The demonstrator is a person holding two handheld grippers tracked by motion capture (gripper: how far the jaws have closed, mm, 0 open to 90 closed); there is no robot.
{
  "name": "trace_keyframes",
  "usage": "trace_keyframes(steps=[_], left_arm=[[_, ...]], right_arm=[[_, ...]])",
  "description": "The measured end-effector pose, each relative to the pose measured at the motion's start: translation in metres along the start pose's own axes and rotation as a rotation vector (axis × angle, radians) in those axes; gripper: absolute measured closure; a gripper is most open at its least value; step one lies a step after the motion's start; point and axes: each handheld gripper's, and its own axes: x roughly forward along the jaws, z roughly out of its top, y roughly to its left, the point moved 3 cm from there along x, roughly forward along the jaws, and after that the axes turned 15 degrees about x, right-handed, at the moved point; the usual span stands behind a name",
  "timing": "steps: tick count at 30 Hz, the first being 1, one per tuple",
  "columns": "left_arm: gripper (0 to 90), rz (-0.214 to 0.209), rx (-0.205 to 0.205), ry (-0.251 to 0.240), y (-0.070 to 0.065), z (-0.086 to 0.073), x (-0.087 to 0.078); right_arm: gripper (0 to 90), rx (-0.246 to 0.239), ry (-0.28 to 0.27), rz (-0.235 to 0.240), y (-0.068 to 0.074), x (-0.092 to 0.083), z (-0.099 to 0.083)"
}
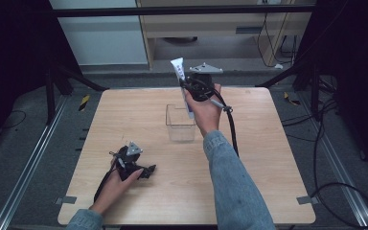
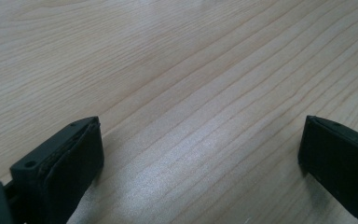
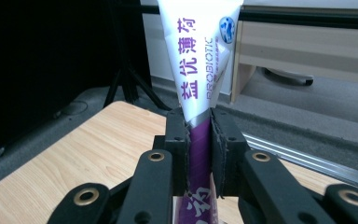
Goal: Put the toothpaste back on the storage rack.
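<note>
- Two black jaws of the right gripper (image 3: 199, 154) are clamped on a white-and-purple plastic toothpaste tube (image 3: 198, 65); its flat crimped end is cut off at the top of the right gripper view, its lower end hidden behind the jaw linkage.
- In the high view, that tube (image 1: 178, 70) stands upper centre, partly covered by the right gripper (image 1: 191, 91) and hand, above a clear square plastic container (image 1: 180, 124) whose walls are faint.
- The left gripper (image 2: 200, 154) has its jaws wide apart, nothing between, over the light wooden table (image 2: 177, 70); it sits lower left in the high view (image 1: 143, 170).
</note>
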Motion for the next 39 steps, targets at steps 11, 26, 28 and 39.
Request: trace_keyframes(steps=[11, 26, 28, 39], left_arm=[[0.0, 0.0, 0.001, 0.0, 0.0, 0.0, 0.0], [0.0, -0.001, 0.001, 0.0, 0.0, 0.0, 0.0], [0.0, -0.001, 0.001, 0.0, 0.0, 0.0, 0.0], [0.0, -0.001, 0.001, 0.0, 0.0, 0.0, 0.0]], right_arm=[[78.5, 0.003, -0.019, 0.007, 0.003, 0.011, -0.004], [78.4, -0.01, -0.032, 0.01, 0.012, 0.025, -0.017], [78.5, -0.01, -0.035, 0.011, 0.012, 0.026, -0.019], [78.4, -0.022, -0.036, 0.021, 0.018, 0.033, -0.027]])
